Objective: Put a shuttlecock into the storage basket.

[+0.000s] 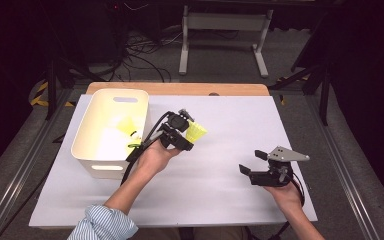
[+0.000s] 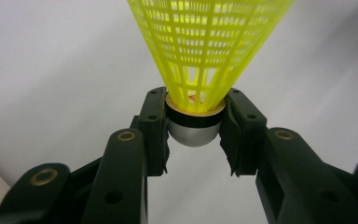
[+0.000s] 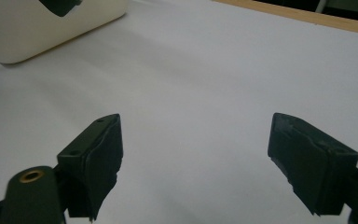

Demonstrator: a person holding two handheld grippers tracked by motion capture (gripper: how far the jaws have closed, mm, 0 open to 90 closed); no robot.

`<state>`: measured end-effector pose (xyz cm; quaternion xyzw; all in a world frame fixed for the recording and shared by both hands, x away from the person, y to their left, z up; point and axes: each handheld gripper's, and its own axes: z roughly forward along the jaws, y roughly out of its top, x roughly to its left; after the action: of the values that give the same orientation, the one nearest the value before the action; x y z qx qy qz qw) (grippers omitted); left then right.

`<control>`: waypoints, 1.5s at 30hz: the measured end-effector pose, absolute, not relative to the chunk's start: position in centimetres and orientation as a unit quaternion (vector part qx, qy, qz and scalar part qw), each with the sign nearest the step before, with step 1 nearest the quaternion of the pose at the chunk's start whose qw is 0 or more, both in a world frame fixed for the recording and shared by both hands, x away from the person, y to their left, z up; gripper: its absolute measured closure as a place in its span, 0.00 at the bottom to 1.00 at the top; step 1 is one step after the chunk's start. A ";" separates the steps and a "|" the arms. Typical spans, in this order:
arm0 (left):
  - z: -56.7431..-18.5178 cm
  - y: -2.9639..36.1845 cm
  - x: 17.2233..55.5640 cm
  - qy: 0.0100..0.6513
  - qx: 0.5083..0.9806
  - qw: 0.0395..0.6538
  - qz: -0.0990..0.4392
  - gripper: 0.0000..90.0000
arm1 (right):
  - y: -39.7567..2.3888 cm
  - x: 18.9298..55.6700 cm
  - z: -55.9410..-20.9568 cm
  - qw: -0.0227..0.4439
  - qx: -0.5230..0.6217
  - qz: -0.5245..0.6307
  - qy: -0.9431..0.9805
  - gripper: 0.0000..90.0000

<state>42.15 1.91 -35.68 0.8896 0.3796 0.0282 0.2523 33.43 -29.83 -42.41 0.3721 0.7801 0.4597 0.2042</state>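
**Yellow shuttle pinched beside the bin**

The worktop [image 1: 230,200] is a smooth, matte white sheet laid over a wooden board whose pale edge shows along the far side.

The bin [image 1: 87,160] stands at the left edge toward the far corner: a cream plastic tub with rounded corners, smooth walls and a slot handle cut in each end. Inside it lie at least one more yellow shuttle and some other yellow bits too small to make out.

The left gripper [image 1: 189,131], black plastic with brass-coloured screw heads, is held over the middle of the worktop just right of the bin. Its jaws are pinched on the shuttle [image 2: 205,51] at the base, pressing either side of the rounded grey cap and its black band. The skirt is a yellow plastic mesh cone, flaring away from the jaws. A small red mark shows inside the skirt near the base, too small to read.

The right gripper [image 1: 252,162], carrying a grey three-cornered plate, is near the right near corner, low over the sheet. Its jaws are spread wide, with only bare sheet between them.
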 end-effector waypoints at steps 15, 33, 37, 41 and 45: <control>-34.8 2.4 42.1 0.384 0.888 0.251 0.031 0.72 | -31.0 32.4 -44.0 0.216 0.386 0.466 0.766 0.20; -33.6 3.7 42.0 0.394 0.882 0.258 0.029 0.72 | -32.6 31.1 -44.8 0.221 0.401 0.478 0.750 0.17; -33.3 3.9 42.1 0.395 0.881 0.259 0.029 0.72 | -32.7 30.9 -45.0 0.219 0.403 0.480 0.748 0.17; -33.1 4.2 42.1 0.397 0.880 0.258 0.030 0.72 | -32.8 30.8 -45.0 0.216 0.405 0.484 0.745 0.16; -33.1 4.4 42.2 0.402 0.878 0.257 0.026 0.72 | -33.0 30.7 -45.2 0.216 0.408 0.483 0.744 0.16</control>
<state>42.22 4.43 -33.06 0.8784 0.4020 0.0265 0.2571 30.72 -32.95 -45.17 0.4082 0.7437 0.4832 0.2164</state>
